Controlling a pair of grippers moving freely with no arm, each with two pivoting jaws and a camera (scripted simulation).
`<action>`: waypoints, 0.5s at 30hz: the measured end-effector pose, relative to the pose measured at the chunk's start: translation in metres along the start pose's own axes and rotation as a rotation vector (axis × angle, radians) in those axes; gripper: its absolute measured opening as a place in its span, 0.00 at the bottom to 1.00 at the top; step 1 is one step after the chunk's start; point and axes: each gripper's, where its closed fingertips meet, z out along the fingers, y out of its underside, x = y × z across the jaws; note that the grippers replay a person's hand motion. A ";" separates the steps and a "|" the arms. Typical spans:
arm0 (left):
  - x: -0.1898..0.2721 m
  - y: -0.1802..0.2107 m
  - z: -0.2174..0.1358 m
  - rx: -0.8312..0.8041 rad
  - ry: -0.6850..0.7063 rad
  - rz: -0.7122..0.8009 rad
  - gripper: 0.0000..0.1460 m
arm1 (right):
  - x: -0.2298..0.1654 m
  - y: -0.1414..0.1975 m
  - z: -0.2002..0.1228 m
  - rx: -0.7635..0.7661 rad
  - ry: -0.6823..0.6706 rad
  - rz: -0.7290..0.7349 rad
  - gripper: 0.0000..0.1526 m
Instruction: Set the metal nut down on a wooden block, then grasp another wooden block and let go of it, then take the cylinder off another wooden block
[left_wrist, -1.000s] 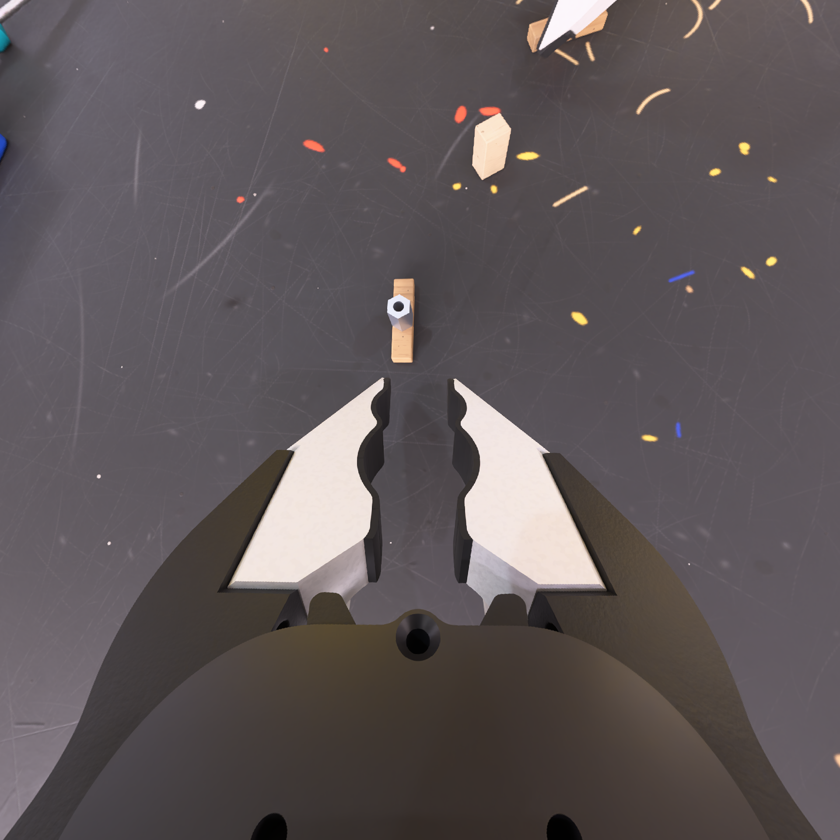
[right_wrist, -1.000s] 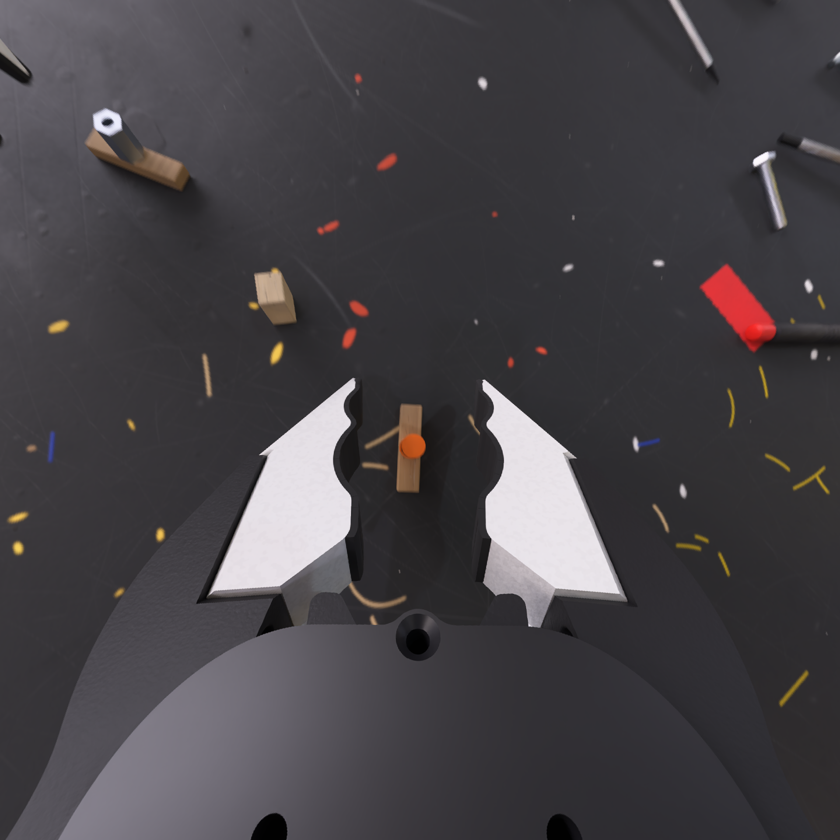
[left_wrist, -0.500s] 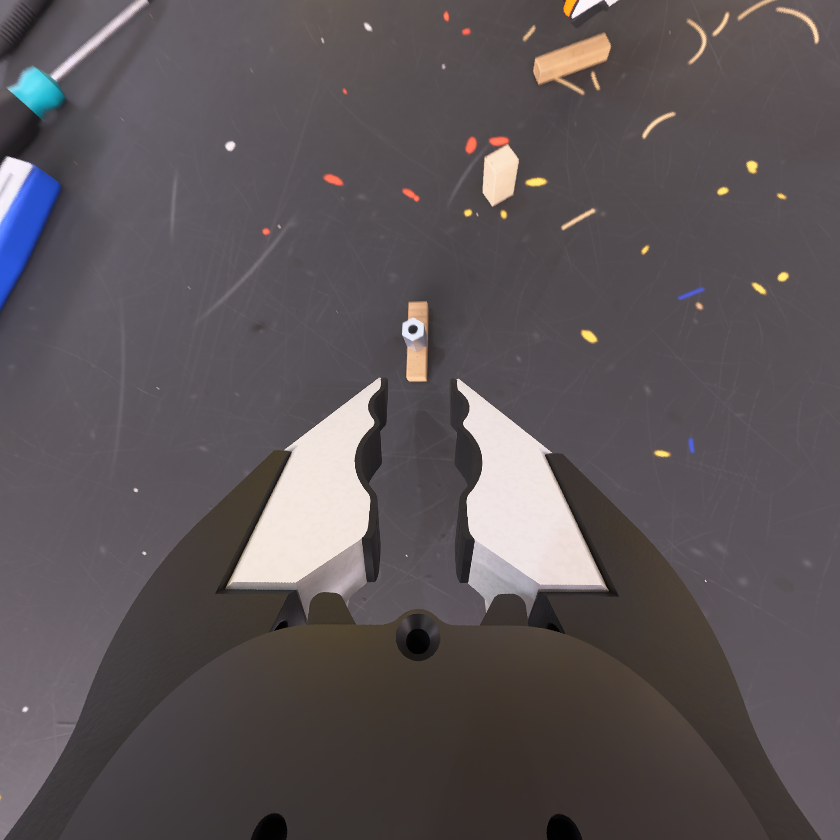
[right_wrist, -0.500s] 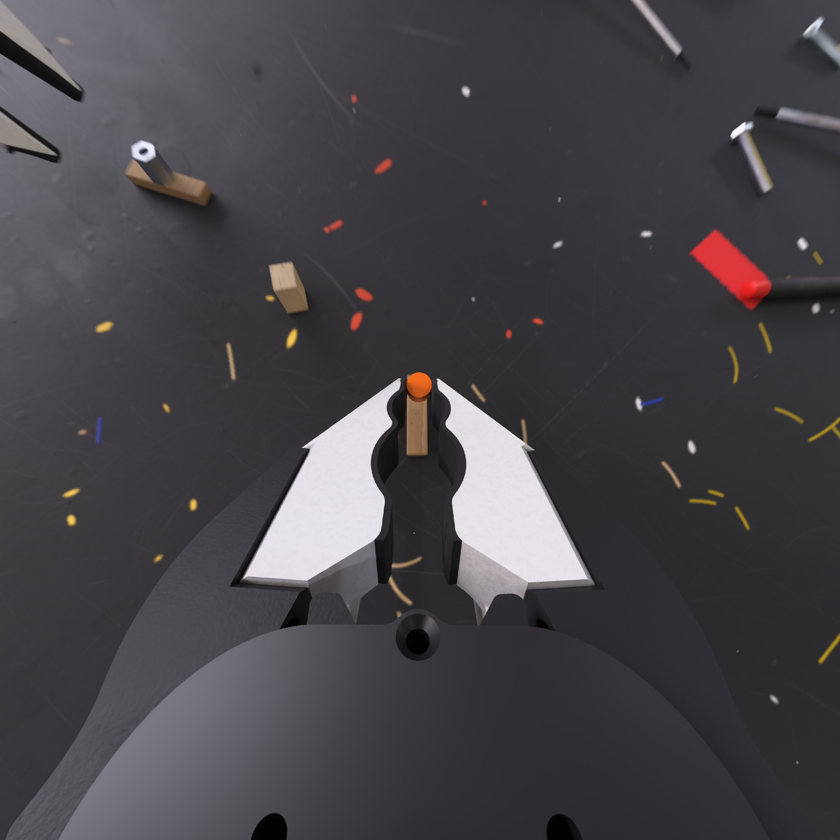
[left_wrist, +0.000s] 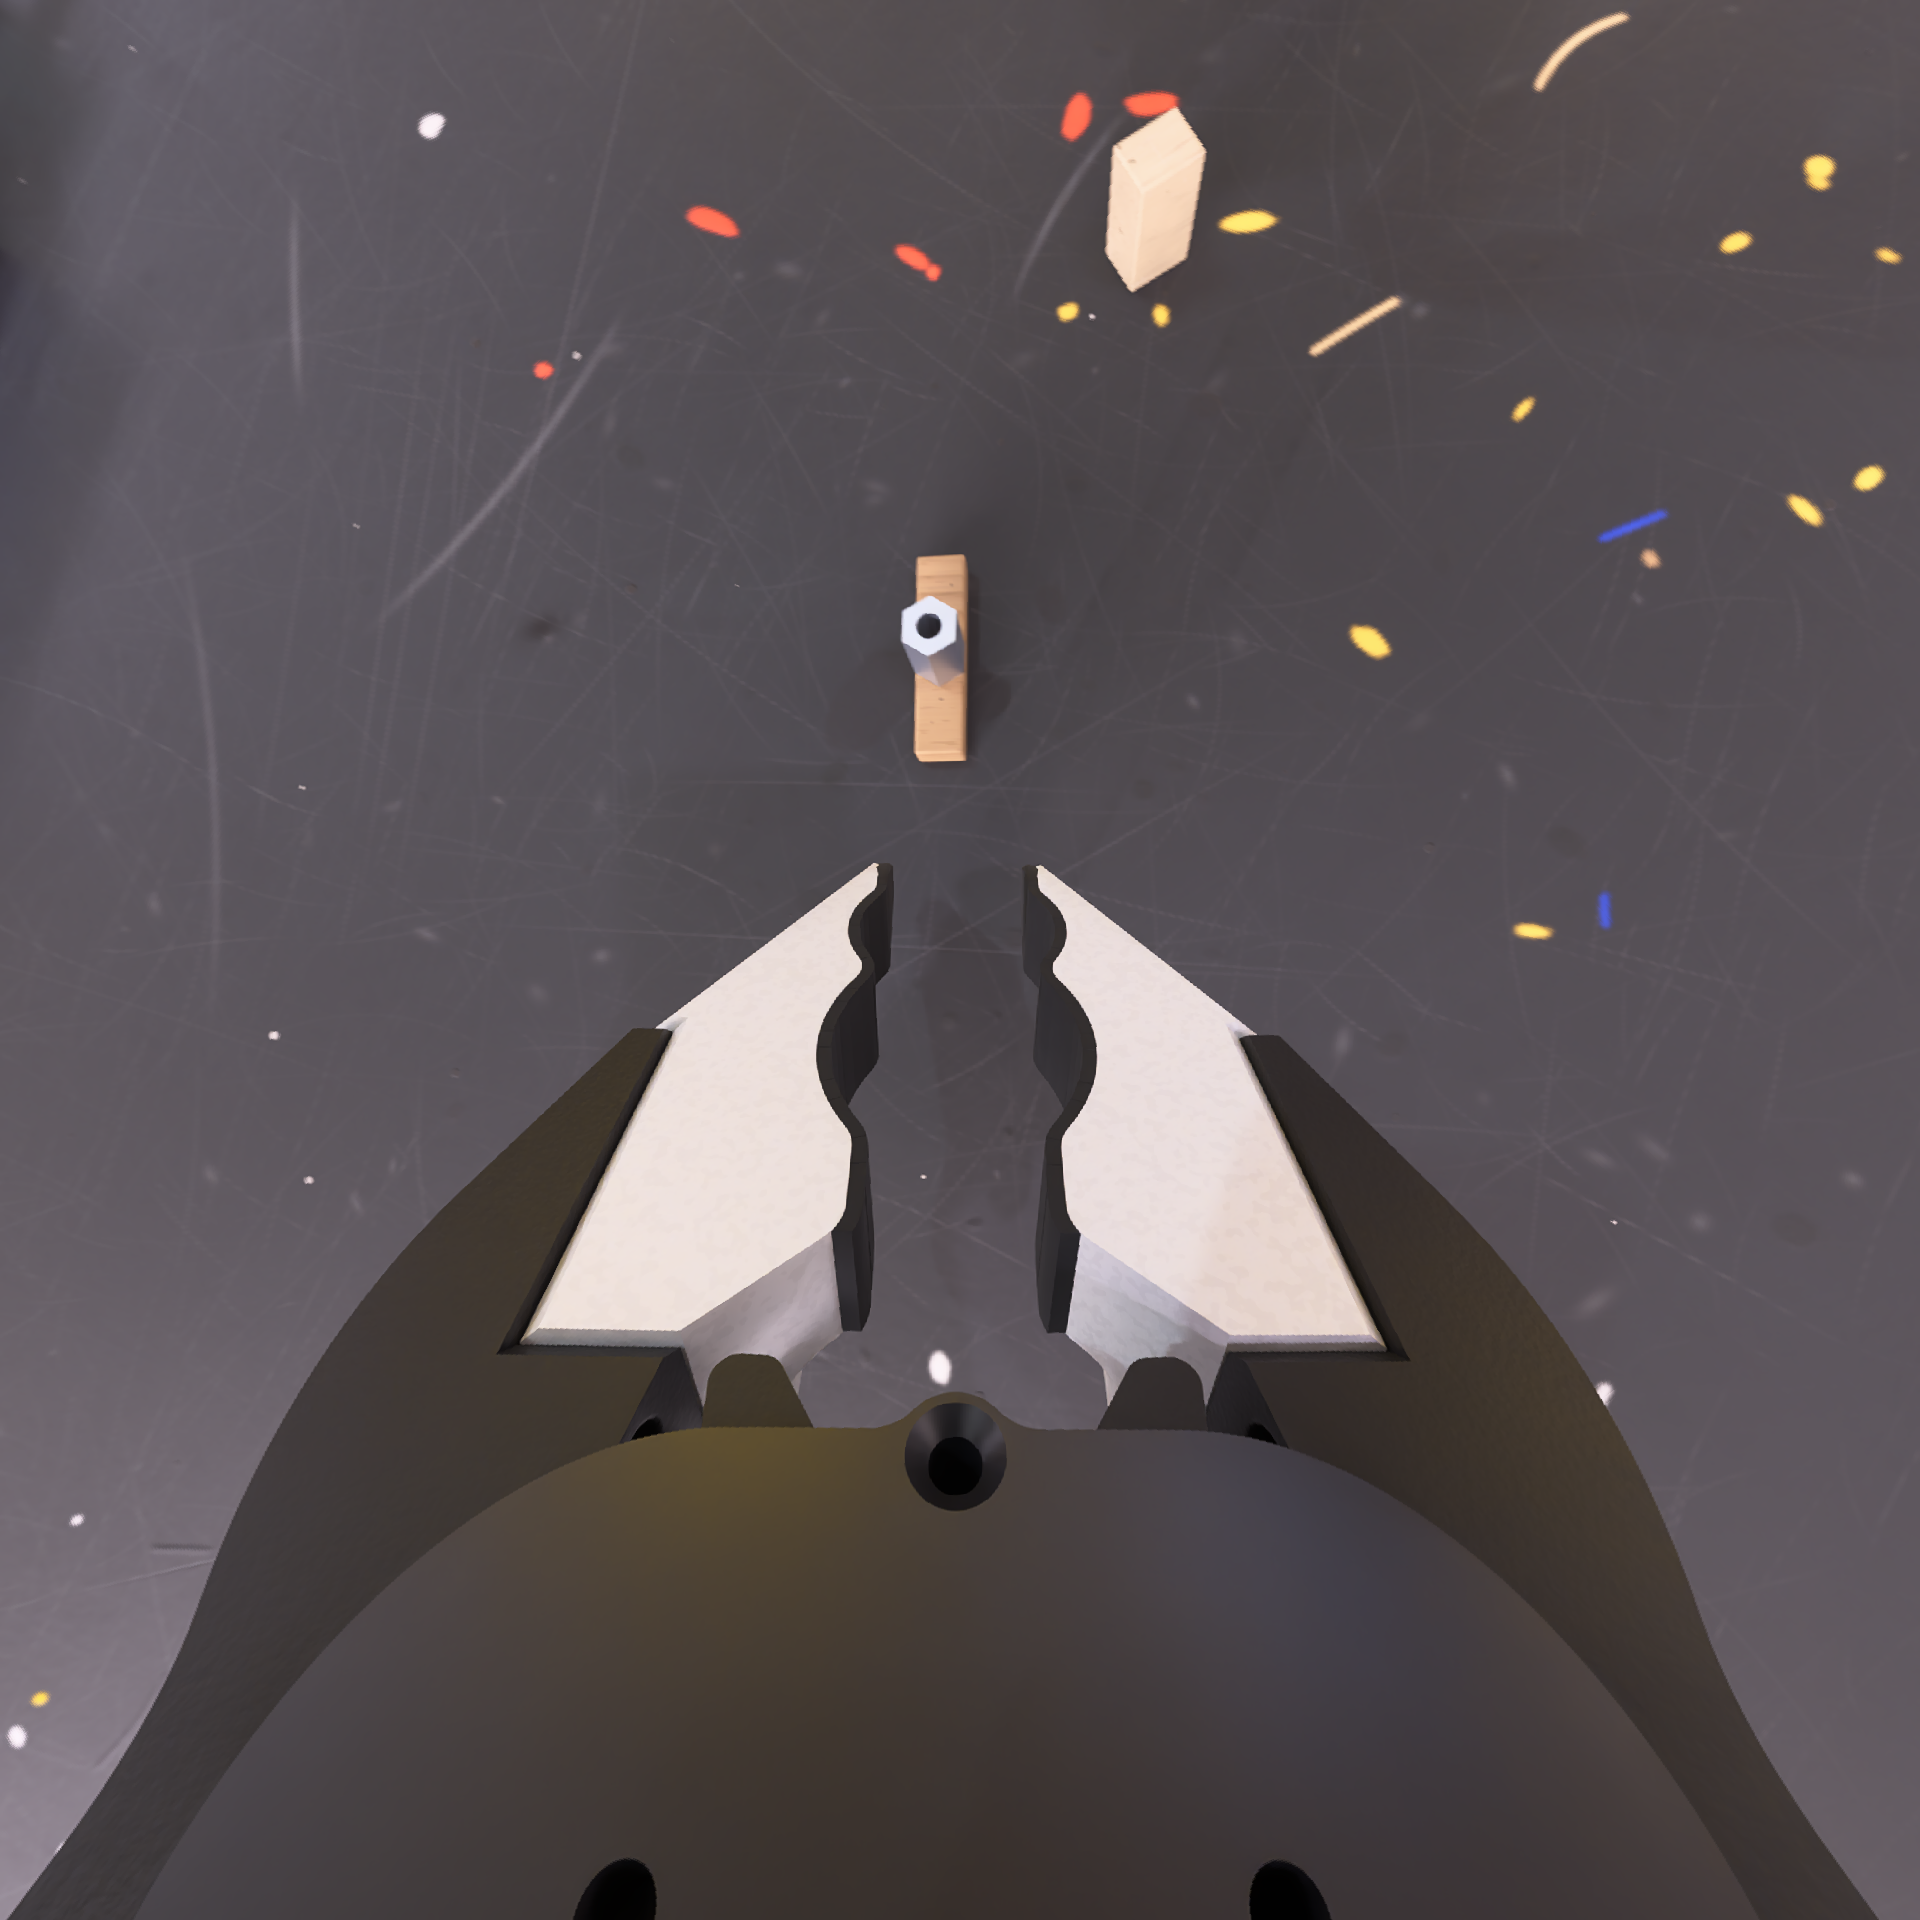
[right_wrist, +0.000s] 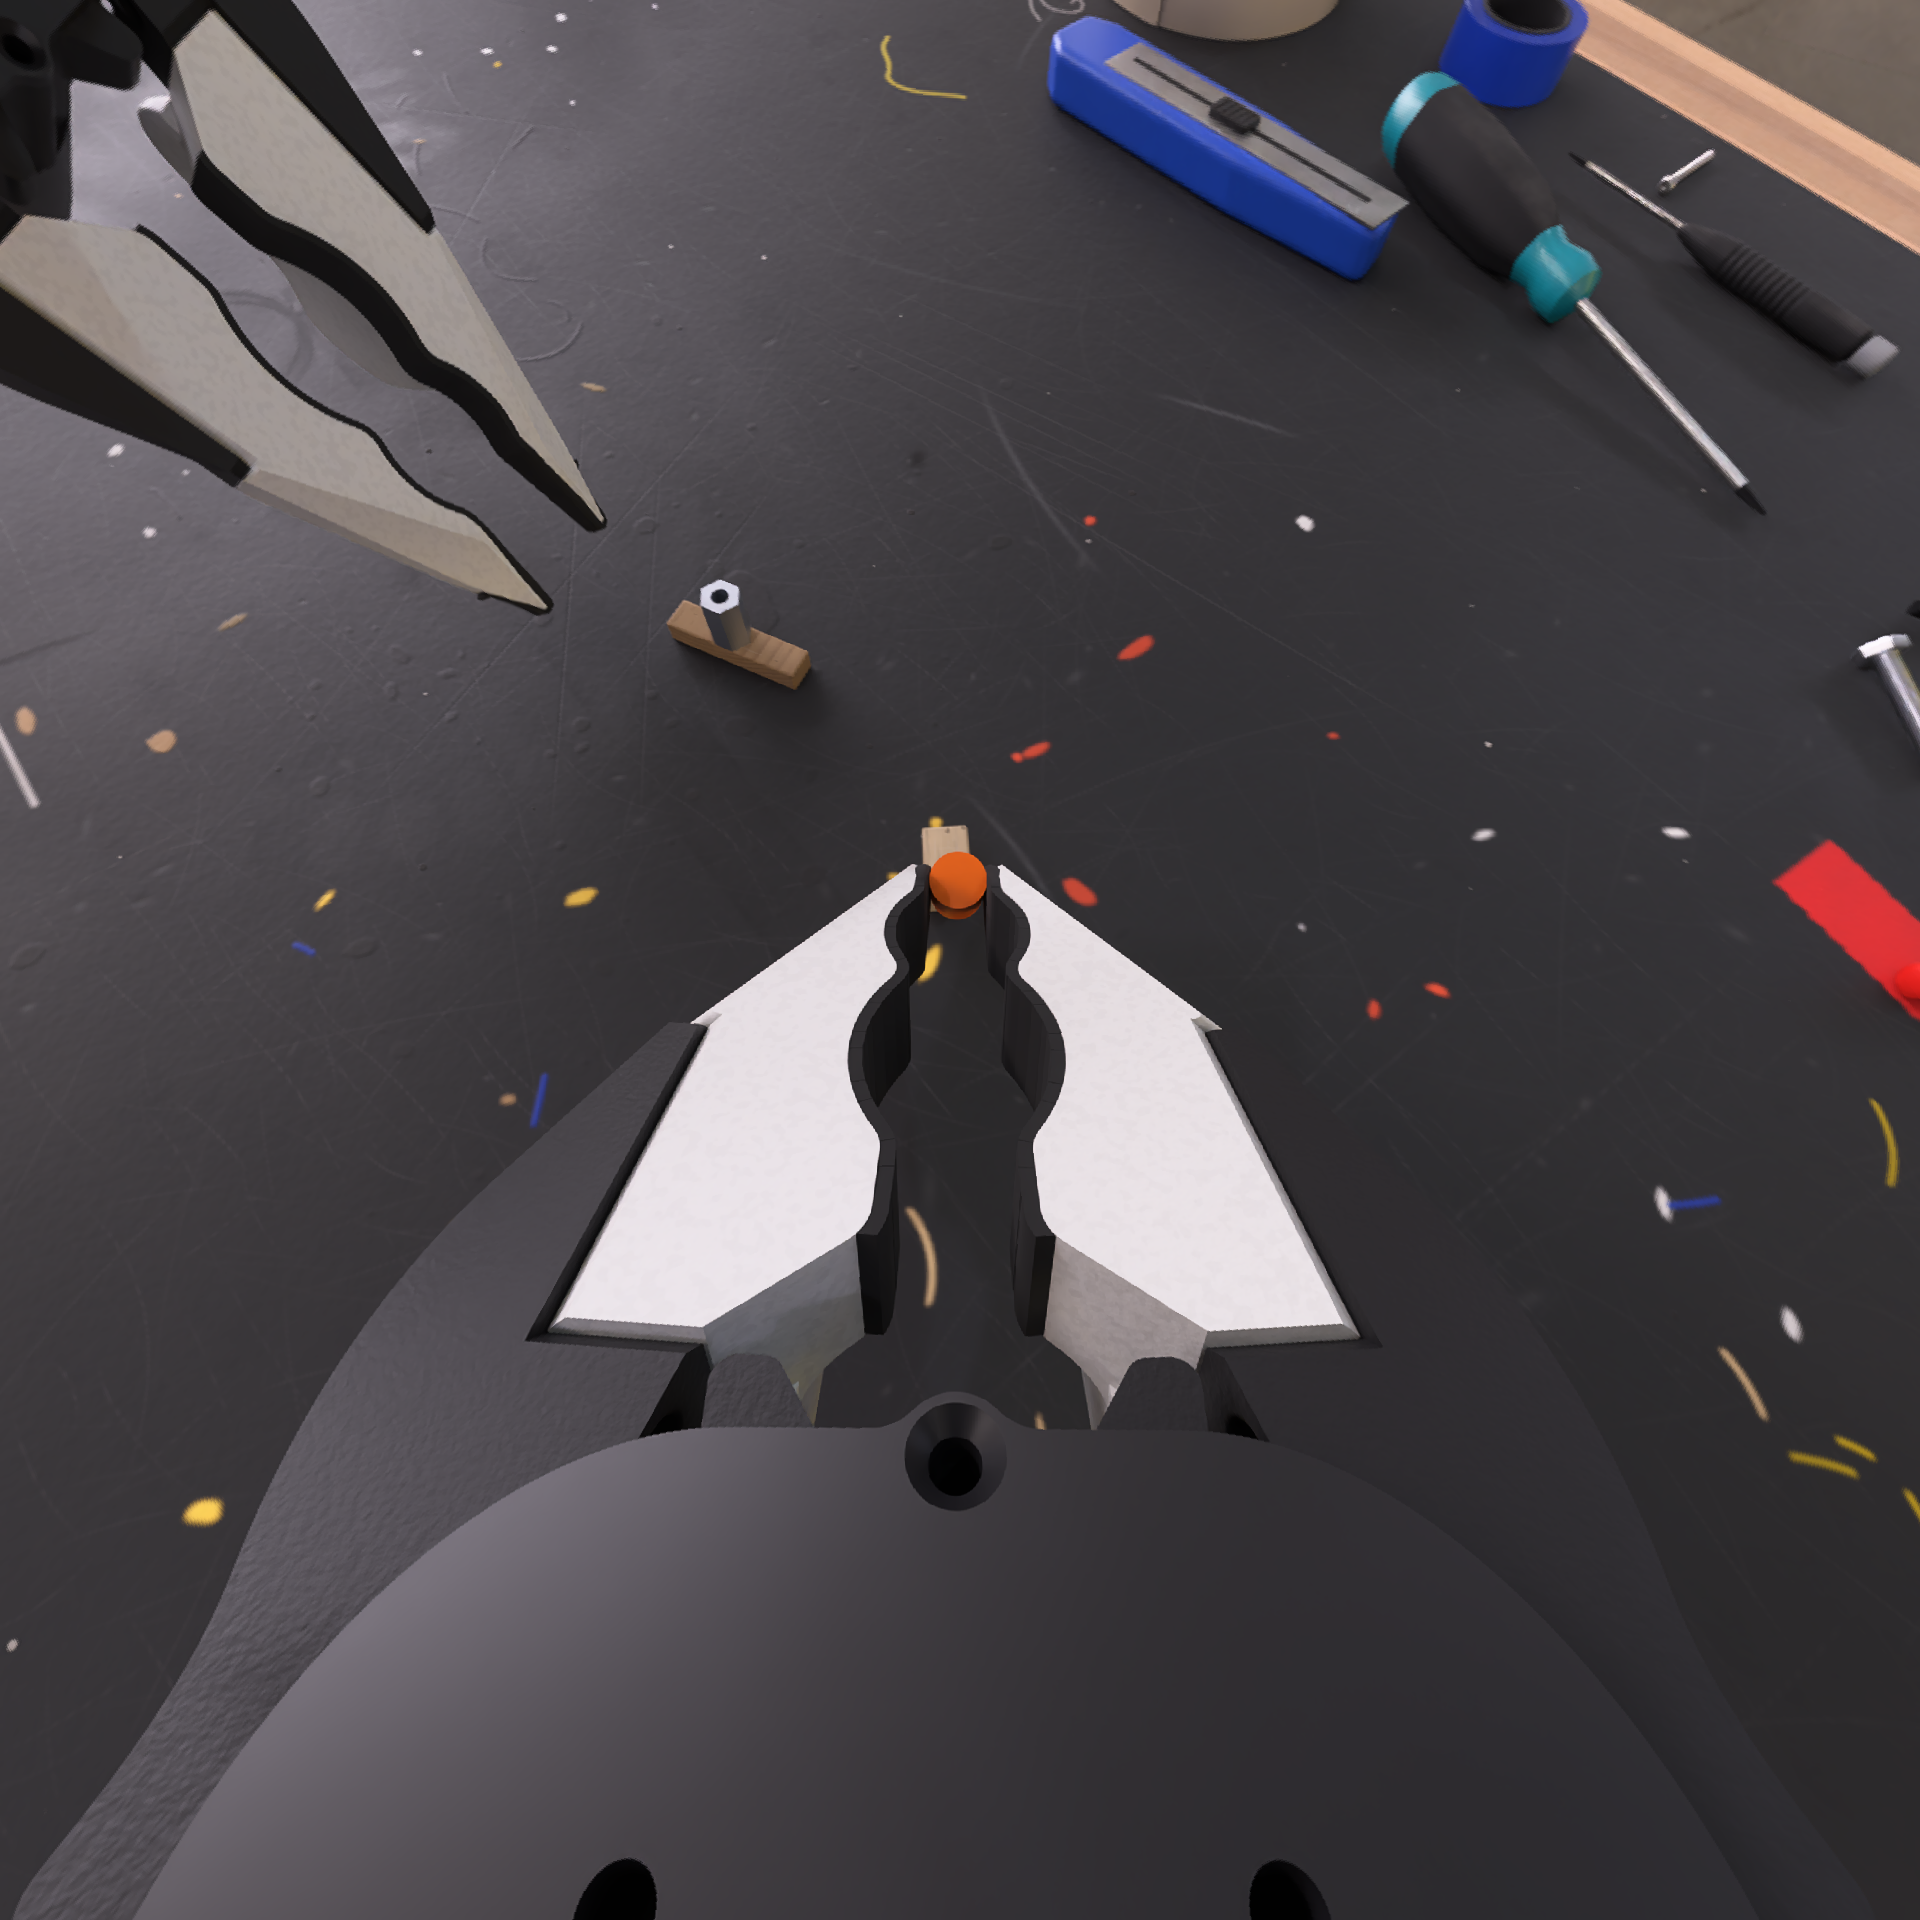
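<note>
In the right wrist view my right gripper (right_wrist: 957, 883) is shut on the orange cylinder (right_wrist: 957, 878), held at the fingertips. A bit of a wooden block (right_wrist: 945, 840) shows just behind it. Farther left the metal nut (right_wrist: 720, 611) stands on a flat wooden block (right_wrist: 764, 657). My left gripper (right_wrist: 566, 561) hangs open above and left of them. In the left wrist view the left gripper (left_wrist: 956, 871) is open and empty, short of the nut (left_wrist: 928, 629) on its block (left_wrist: 940, 717). An upright pale block (left_wrist: 1153, 197) stands beyond, to the right.
At the back right lie a blue utility knife (right_wrist: 1216, 135), a teal-and-black screwdriver (right_wrist: 1496, 208), a blue tape roll (right_wrist: 1517, 42) and a thin black screwdriver (right_wrist: 1766, 281). A bolt (right_wrist: 1896, 675) and a red piece (right_wrist: 1860, 925) are at the right. The table's wooden edge (right_wrist: 1766, 114) runs behind.
My right gripper went from open around the cylinder and its block to shut on the cylinder, and its view has swung toward the far tools. The left gripper shifted slightly and stays open.
</note>
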 end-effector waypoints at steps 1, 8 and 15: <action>0.002 0.001 0.000 0.000 0.008 -0.005 0.17 | -0.002 -0.001 0.002 0.000 -0.005 -0.002 0.06; 0.018 0.002 0.004 -0.008 0.053 0.005 0.16 | -0.012 0.000 0.012 -0.005 -0.033 -0.007 0.06; 0.026 -0.002 0.004 0.012 0.075 0.030 0.16 | -0.015 0.004 0.015 -0.004 -0.042 0.003 0.06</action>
